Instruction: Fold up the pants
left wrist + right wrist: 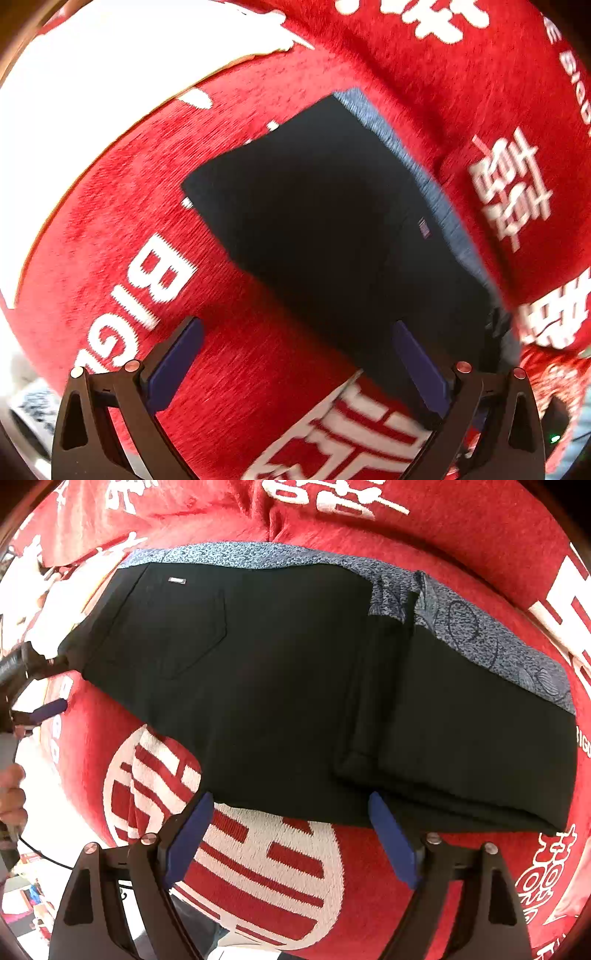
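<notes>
Black pants [280, 686] lie folded on a red blanket, legs doubled over at the right, a back pocket and small label at the upper left. They also show in the left wrist view [332, 229], blurred. A blue-grey patterned cloth [461, 624] peeks out along their far edge. My right gripper [291, 805] is open, just at the near edge of the pants, holding nothing. My left gripper [299, 332] is open, hovering at the pants' waist end; its right finger [417, 365] overlaps the black fabric. It shows in the right wrist view [48, 686] at the far left.
The red blanket [266, 871] with large white characters covers the whole surface and bunches in folds at the back [273, 520]. A hand [11, 794] holds the left gripper's handle at the left edge. The blanket's edge shows in the left wrist view [110, 147] against a bright area.
</notes>
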Tool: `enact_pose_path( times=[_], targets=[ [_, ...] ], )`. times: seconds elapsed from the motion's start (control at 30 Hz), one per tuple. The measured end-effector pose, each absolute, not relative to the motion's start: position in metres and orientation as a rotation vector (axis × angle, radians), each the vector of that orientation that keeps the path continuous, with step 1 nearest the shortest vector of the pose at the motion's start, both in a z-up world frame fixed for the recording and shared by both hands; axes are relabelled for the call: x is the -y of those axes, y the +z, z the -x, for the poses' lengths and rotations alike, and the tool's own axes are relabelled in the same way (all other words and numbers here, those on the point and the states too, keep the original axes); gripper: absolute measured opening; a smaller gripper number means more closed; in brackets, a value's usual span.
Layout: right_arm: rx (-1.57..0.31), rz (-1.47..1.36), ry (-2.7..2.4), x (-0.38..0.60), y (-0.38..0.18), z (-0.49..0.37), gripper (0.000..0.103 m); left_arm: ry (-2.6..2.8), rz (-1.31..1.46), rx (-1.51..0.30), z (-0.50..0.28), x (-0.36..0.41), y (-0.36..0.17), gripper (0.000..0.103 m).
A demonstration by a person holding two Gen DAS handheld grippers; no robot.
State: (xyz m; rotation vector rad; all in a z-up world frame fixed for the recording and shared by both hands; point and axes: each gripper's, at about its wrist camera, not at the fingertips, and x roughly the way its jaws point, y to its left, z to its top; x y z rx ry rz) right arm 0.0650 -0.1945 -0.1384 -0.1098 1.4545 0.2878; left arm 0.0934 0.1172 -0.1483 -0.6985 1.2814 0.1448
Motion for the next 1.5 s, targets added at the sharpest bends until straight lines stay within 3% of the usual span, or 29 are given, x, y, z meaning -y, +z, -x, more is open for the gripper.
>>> enact_pose_path(
  times=[0.5, 0.7, 1.03, 1.07, 1.17, 1.2, 1.23, 1.4, 1.5],
  targets=[
    [-1.452, 0.134, 0.292, 0.179, -0.147, -0.062, 0.096, 0.039, 0.891, -1.136, -0.116, -0.131, -0.155, 0.102],
    [-1.453, 0.139, 0.292, 0.175, -0.15, -0.062, 0.096, 0.017, 0.855, -1.09, -0.128, -0.119, -0.132, 0.102],
    [-1.465, 0.158, 0.304, 0.168, -0.151, -0.064, 0.097, 0.056, 0.921, -1.192, -0.142, -0.125, -0.153, 0.102],
    [-1.468, 0.142, 0.314, 0.169, -0.146, -0.066, 0.097, 0.066, 0.922, -1.199, -0.143, -0.126, -0.151, 0.101],
    [-1.435, 0.095, 0.335, 0.176, -0.125, -0.073, 0.097, 0.12, 0.866, -1.178, -0.14, -0.124, -0.142, 0.074],
    [-1.425, 0.077, 0.339, 0.178, -0.119, -0.077, 0.097, 0.135, 0.799, -1.179, -0.138, -0.121, -0.138, 0.054],
    [-1.414, 0.047, 0.342, 0.181, -0.111, -0.083, 0.097, 0.154, 0.679, -1.191, -0.139, -0.112, -0.133, 0.041],
    [-1.389, -0.086, 0.41, 0.183, -0.083, -0.129, 0.097, 0.107, 0.11, -1.103, -0.133, -0.048, -0.106, 0.038],
    [-1.399, -0.149, 0.505, 0.163, -0.07, -0.169, 0.097, 0.082, -0.071, -1.062, -0.128, -0.019, -0.103, 0.038]
  ],
)
